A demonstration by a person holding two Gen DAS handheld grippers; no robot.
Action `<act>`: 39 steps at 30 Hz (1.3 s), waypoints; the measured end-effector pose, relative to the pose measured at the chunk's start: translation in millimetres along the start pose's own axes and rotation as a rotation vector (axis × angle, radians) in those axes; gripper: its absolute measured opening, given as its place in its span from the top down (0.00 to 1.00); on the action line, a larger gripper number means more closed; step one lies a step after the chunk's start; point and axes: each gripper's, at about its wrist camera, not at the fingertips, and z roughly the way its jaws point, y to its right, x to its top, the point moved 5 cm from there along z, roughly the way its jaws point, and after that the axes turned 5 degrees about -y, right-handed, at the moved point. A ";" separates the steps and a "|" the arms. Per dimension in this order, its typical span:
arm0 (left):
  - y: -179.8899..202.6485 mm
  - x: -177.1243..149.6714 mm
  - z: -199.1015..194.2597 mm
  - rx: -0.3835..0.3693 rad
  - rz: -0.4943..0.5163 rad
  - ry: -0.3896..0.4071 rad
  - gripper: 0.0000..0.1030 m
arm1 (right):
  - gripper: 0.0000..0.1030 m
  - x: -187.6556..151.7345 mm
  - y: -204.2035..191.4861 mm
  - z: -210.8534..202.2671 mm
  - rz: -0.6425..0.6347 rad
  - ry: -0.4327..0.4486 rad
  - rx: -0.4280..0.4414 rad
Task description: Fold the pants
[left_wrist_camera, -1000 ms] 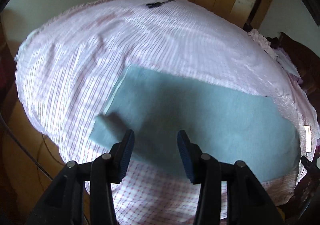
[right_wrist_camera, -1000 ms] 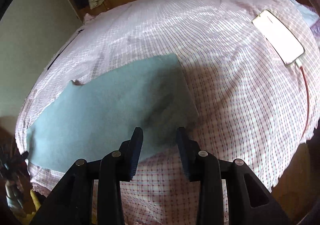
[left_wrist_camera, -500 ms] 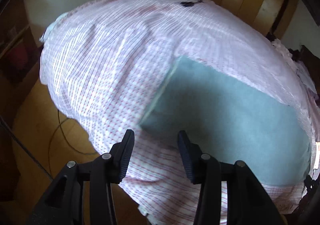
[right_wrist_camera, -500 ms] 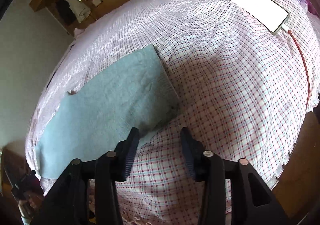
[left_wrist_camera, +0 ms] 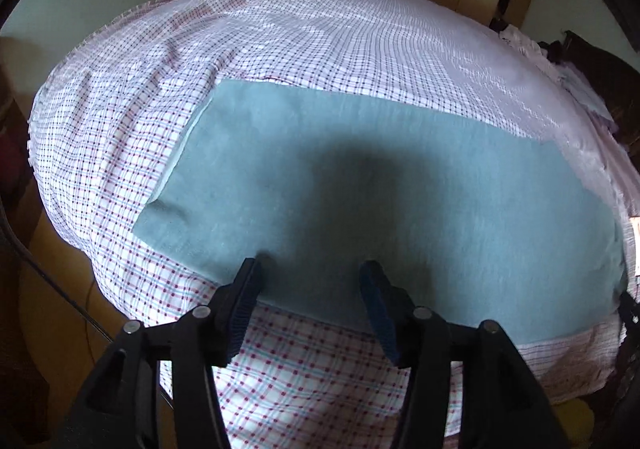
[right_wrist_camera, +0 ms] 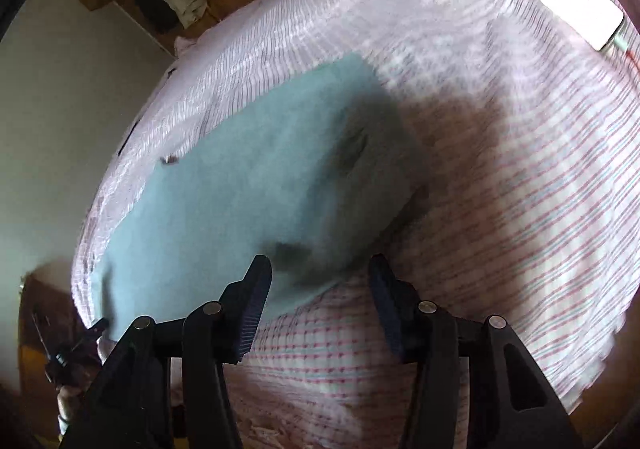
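Pants (left_wrist_camera: 400, 185), grey-blue, soft plain fabric. Folded into one long flat strip, legs stacked one on the other. Spread flat across a checked bedsheet (left_wrist_camera: 280, 49), running slantwise, near long edge close to the front side of the bed. Left end square, with a paler under-layer showing as a thin line along its edge; near-left corner slightly lifted and creased. In the right wrist view (right_wrist_camera: 248, 193), the right end blunt and thicker, with a small dark crease near the end and another dark pucker close to the near edge. Surface otherwise smooth, partly in shadow in the middle.
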 end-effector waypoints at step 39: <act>7.0 5.6 14.2 0.023 0.014 0.019 0.25 | 0.92 29.9 5.4 22.0 0.189 0.226 0.189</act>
